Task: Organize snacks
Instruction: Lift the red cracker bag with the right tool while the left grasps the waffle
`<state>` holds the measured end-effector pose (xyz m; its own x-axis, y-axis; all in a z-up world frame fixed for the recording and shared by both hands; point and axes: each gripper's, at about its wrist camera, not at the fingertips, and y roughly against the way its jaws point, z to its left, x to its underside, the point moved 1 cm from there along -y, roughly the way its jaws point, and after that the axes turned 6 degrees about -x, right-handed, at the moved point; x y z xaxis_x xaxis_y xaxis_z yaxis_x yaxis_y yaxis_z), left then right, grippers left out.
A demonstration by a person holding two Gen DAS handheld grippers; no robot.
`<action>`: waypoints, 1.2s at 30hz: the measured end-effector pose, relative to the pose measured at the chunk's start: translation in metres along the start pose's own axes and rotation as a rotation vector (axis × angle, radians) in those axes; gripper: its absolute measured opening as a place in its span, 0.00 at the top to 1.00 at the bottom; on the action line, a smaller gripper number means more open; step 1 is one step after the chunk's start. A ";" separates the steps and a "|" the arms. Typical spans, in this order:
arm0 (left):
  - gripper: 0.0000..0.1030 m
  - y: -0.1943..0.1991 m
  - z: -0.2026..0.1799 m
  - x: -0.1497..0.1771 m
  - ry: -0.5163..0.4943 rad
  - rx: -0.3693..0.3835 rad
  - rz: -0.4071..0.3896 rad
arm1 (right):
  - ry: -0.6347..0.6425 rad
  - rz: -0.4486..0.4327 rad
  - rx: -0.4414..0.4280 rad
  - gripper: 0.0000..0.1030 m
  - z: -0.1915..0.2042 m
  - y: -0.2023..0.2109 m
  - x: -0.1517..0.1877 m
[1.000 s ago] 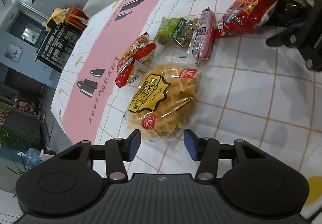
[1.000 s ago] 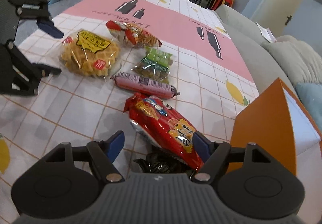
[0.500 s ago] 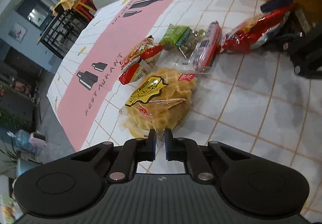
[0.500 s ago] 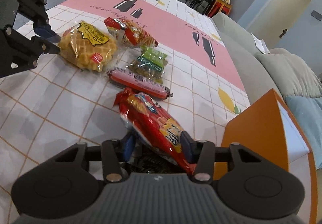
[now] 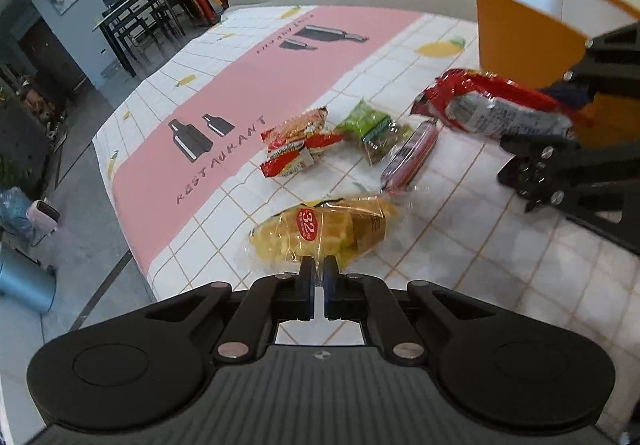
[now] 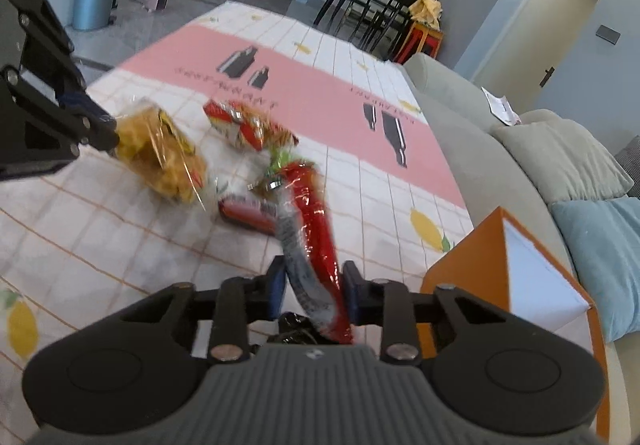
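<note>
My left gripper (image 5: 318, 277) is shut on the clear wrapper edge of the yellow waffle bag (image 5: 324, 231), which hangs tilted just above the tablecloth; the same waffle bag (image 6: 160, 149) shows at the left of the right wrist view. My right gripper (image 6: 312, 291) is shut on the long red snack bag (image 6: 312, 221), lifted and standing on edge; the red snack bag (image 5: 496, 109) also appears at the right of the left wrist view. A small red packet (image 5: 298, 149), a green packet (image 5: 372, 129) and a pink sausage (image 5: 410, 159) lie on the cloth.
An open orange box (image 5: 528, 33) stands at the table's right end, also seen as the orange box (image 6: 516, 273) beside my right gripper. A crumpled black wrapper (image 6: 296, 329) lies under the right gripper. A grey sofa (image 6: 500, 165) runs along the table. The pink-and-white tablecloth (image 5: 248, 93) covers the table.
Both grippers went from open to shut, the left on the waffle bag's wrapper and the right on the red snack bag. Both bags have been lifted off the cloth and tilted.
</note>
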<state>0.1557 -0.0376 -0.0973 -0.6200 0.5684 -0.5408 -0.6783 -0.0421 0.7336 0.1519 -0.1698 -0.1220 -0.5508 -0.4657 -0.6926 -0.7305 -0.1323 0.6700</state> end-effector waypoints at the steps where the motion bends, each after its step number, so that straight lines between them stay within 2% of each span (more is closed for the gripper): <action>1: 0.97 0.006 0.000 0.000 0.007 0.003 -0.003 | -0.017 -0.005 -0.011 0.74 0.000 0.004 -0.002; 9: 0.98 0.046 0.000 0.003 0.091 0.086 -0.022 | -0.311 -0.011 -0.185 0.74 -0.005 0.040 0.001; 14: 0.98 0.068 -0.002 0.006 0.122 0.141 -0.018 | -0.364 0.001 -0.215 0.74 0.005 0.057 0.011; 22: 0.98 0.100 -0.005 0.015 0.166 0.349 0.018 | -0.521 0.042 -0.273 0.74 0.004 0.085 0.041; 25: 0.99 0.093 -0.023 0.015 0.110 0.313 0.032 | -0.557 0.067 -0.288 0.74 0.007 0.085 0.052; 29: 0.99 0.081 -0.036 0.015 0.086 0.321 0.042 | -0.569 0.086 -0.289 0.74 0.007 0.080 0.060; 36: 0.98 0.043 -0.033 0.016 0.156 0.315 0.131 | -0.649 0.079 -0.287 0.74 -0.007 0.077 0.069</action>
<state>0.1035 -0.0572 -0.0876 -0.7627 0.4424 -0.4718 -0.4492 0.1626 0.8785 0.0602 -0.2180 -0.1163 -0.7924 0.1197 -0.5982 -0.5921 -0.3866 0.7071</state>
